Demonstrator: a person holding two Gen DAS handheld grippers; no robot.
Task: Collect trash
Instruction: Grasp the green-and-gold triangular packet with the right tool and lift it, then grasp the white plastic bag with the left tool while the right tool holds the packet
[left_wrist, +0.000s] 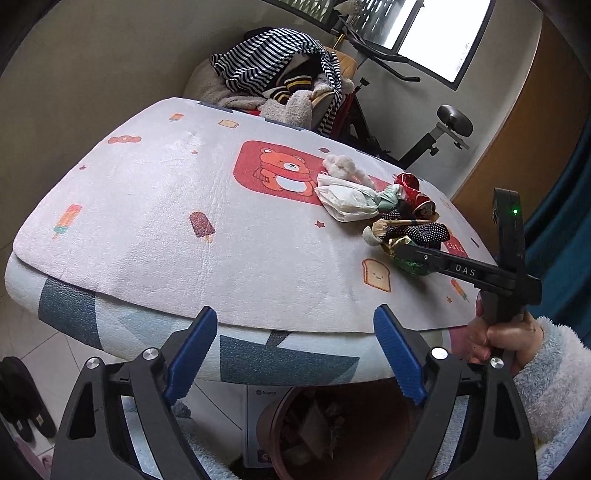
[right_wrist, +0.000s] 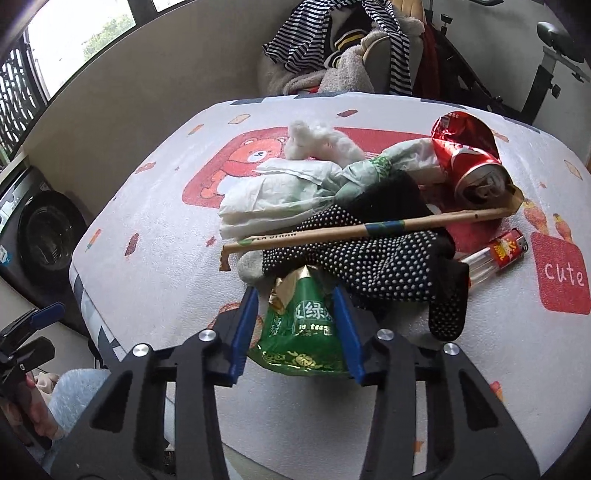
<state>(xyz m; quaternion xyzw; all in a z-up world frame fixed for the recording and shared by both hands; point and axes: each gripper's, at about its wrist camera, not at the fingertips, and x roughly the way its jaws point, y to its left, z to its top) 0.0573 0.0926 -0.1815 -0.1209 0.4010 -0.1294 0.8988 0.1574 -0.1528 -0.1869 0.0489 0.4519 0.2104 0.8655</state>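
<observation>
Right tongs (right_wrist: 295, 306) pinch green tea wrapper (right_wrist: 299, 332)

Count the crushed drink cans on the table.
1. A crushed red aluminium drink can lies at the far right of the trash pile, beside the crumpled white plastic bag and above the paper-wrapped straw. Others may be hidden beneath the pile.

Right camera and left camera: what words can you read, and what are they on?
"cute": red patch on the table cover.
"DAS": right claw, on its arm.
"绿" and "tea": green packet; rest unreadable.
Straw wrapper, lighter, crushed can: print too blurred.
</observation>
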